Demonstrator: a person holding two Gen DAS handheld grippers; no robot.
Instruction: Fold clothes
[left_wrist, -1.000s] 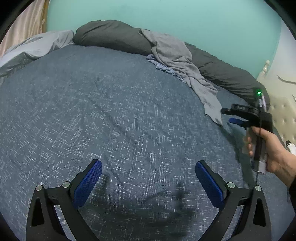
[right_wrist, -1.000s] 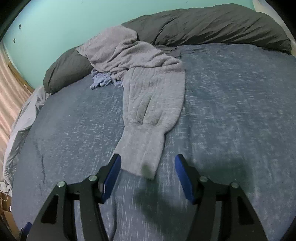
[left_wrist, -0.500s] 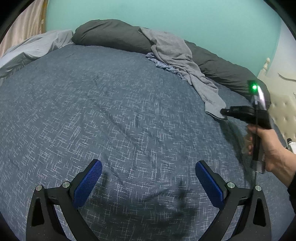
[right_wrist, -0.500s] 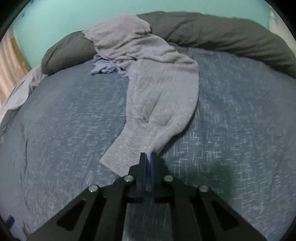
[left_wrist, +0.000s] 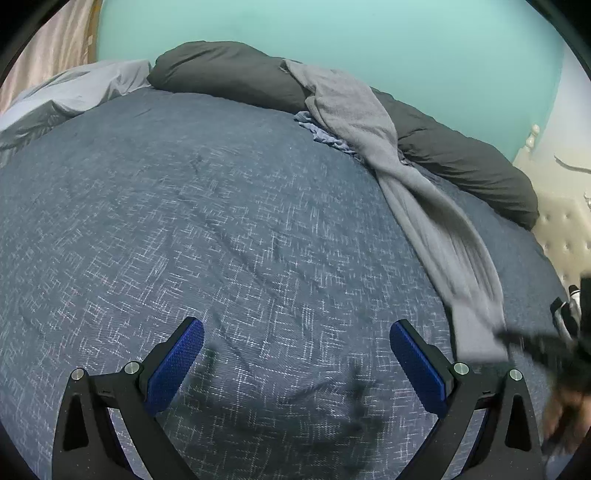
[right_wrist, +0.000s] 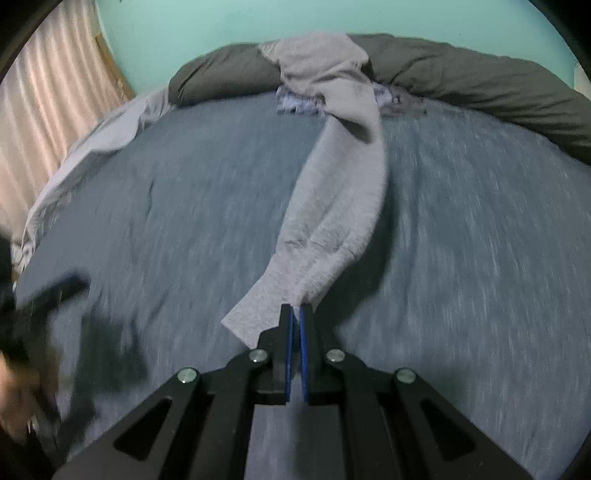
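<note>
Clearly the grey garment (right_wrist: 340, 192) is a soft, thick knit, a sweater or sweatshirt by its ribbed cuff, and it handles as limp cloth does: light enough for one claw to drag, yet with no stiffness, so that it stretches into a long rope wherever it is pulled. It lies across the blue patterned bedcover (right_wrist: 480, 240), its bulk heaped against the dark grey duvet roll (right_wrist: 480, 85) at the far edge of the bed and one sleeve drawn out toward the near side. The right claw (right_wrist: 295, 332) is clenched on the ribbed end of that sleeve, the blue pads pressed together with cloth between them; a corner of the cuff sticks out to the left of the pinch. The left claw (left_wrist: 295, 362) is spread wide and holds nothing, hovering over bare bedcover. A grip on a cuff alone is likely to lengthen the sleeve, not spread the body, so a hold at shoulder seams or hem corners would probably serve better for laying it flat. By count: one grey garment in the pinch; one smaller bluish-lavender piece (left_wrist: 325, 133) crumpled beneath it, of a kind that cannot be told; one duvet roll; one pale grey sheet (left_wrist: 74, 96) bunched at the left side; two claws. The garment looks unfolded, rumpled and strung out.
</note>
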